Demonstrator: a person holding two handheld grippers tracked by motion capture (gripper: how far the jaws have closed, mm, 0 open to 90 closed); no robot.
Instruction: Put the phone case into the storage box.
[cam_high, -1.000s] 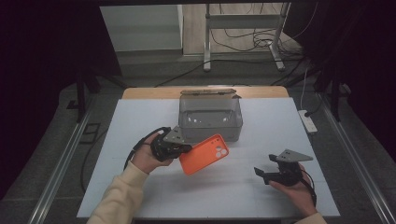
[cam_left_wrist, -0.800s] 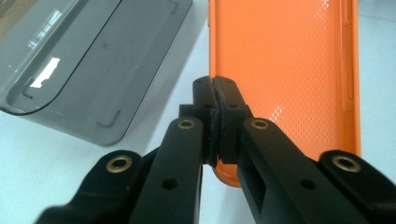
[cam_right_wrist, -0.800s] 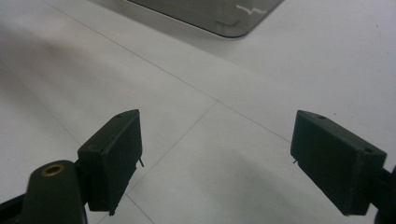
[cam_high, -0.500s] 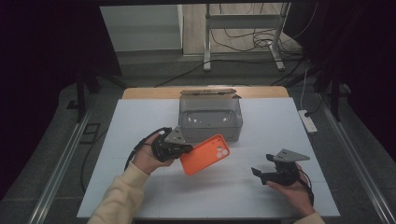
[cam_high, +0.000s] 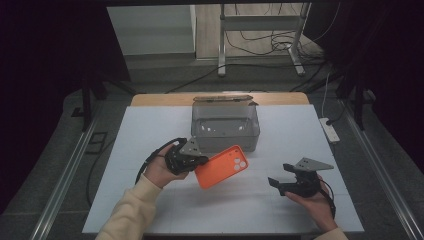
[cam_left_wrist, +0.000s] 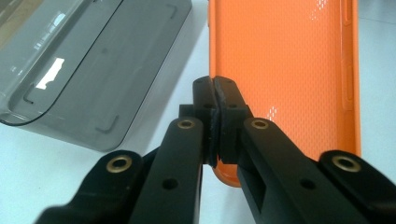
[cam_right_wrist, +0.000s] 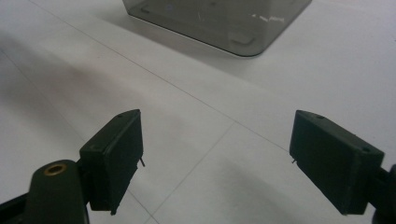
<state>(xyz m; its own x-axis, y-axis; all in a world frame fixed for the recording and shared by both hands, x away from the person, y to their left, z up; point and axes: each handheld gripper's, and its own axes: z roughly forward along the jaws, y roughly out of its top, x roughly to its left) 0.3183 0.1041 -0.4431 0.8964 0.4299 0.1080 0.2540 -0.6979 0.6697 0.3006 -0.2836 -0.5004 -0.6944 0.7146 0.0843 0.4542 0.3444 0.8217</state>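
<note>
An orange phone case hangs tilted just above the white table, in front of the grey box. My left gripper is shut on its left edge, and in the left gripper view the jaws pinch the case's rim with the case's textured inner side stretching away. The transparent grey box stands at the middle of the table with its lid open behind it. At the right, my right gripper stands open over bare table, its jaws wide apart with nothing between them.
The white table rests on a wooden top whose edge shows at the back. A white power strip lies at the table's right edge. The grey box lies beyond the right gripper.
The right gripper has shifted slightly left and toward the table's middle. The left gripper and the orange case have stayed in place.
</note>
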